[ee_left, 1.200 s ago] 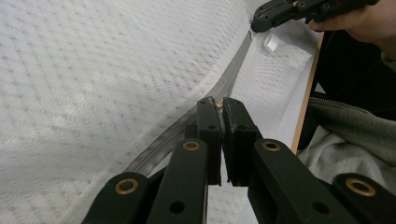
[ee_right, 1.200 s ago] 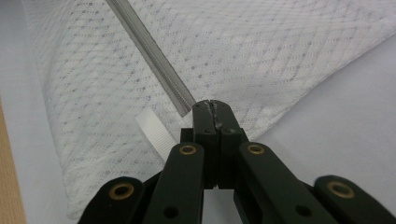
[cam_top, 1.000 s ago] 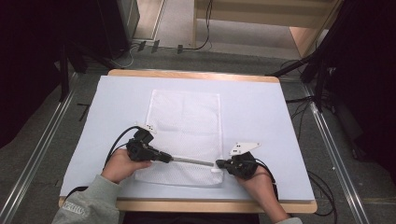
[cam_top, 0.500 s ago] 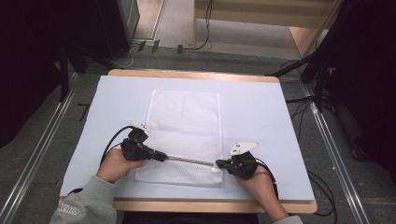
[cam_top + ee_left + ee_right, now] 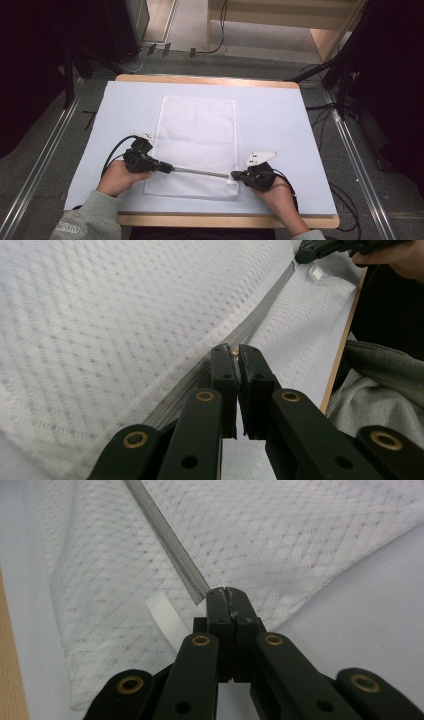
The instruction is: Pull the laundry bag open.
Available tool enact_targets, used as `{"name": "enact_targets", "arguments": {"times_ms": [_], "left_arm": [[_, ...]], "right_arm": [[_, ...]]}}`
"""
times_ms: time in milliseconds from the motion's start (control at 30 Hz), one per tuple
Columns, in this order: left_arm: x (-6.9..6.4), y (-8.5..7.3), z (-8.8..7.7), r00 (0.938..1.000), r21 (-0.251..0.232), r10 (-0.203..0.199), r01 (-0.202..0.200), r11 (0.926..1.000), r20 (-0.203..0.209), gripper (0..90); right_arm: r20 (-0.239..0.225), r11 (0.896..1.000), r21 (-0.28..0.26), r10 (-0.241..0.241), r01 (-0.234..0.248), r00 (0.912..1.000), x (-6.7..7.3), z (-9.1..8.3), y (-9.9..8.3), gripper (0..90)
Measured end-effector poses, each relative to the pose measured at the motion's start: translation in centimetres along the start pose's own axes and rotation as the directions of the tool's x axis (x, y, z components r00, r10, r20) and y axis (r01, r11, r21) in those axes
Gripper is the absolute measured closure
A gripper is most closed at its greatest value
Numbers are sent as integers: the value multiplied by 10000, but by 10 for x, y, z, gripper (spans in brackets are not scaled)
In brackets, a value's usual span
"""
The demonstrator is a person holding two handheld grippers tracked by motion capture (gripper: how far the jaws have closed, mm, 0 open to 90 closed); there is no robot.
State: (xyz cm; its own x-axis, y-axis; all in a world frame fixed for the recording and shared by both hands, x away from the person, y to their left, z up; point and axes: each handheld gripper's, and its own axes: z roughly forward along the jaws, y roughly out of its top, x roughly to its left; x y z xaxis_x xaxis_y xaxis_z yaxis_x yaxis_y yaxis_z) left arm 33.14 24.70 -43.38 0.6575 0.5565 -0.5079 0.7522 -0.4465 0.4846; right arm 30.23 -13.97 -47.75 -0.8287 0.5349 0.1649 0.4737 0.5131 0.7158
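Note:
A white mesh bag (image 5: 197,130) lies flat on the pale blue mat (image 5: 280,125). Its grey zipper (image 5: 200,172) runs across the near end, and it rises to the upper right in the left gripper view (image 5: 260,315). My left gripper (image 5: 167,168) is shut at the zipper's left part, with a small brass-coloured pull pinched between its tips (image 5: 234,351). At the zipper's right end my right gripper (image 5: 234,175) is shut on the bag's fabric (image 5: 227,592). A white ribbon loop (image 5: 165,620) sticks out beside it.
The mat covers a wooden table whose front edge (image 5: 225,220) is close to both hands. Cables (image 5: 345,200) trail from the grippers over the mat. Dark equipment and metal rails (image 5: 40,170) flank the table.
My left gripper has slid to the left along the zipper, so more grey zipper shows between the two grippers. The right gripper has stayed put.

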Motion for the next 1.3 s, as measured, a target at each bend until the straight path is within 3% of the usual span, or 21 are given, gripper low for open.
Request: {"name": "enact_targets", "arguments": {"times_ms": [167,600,700,733,967,1300], "left_arm": [[3,-4,-7,9999,-122,-124,125,9998,53,878],[3,-5,-7,9998,29,-121,120,9999,163,879],[3,-5,-7,10000,58,-83,83,9999,33,879],[3,-4,-8,9996,-14,-155,154,9999,-239,880],[10,-10,-18,9990,-44,-423,422,9991,-175,880],[24,-21,-33,9960,-173,-765,758,9970,-466,879]], "right_arm": [[-23,10000,25,-20,20,10000,0,0,0,900],[-83,10000,4,-65,65,9999,-1,0,0,900],[-83,10000,-3,-65,65,9999,-1,0,0,900],[-83,10000,16,-61,61,9999,-1,0,0,900],[-102,10000,6,-59,59,9999,-2,0,0,900],[-107,10000,-14,-68,68,9999,-2,0,0,900]]}}
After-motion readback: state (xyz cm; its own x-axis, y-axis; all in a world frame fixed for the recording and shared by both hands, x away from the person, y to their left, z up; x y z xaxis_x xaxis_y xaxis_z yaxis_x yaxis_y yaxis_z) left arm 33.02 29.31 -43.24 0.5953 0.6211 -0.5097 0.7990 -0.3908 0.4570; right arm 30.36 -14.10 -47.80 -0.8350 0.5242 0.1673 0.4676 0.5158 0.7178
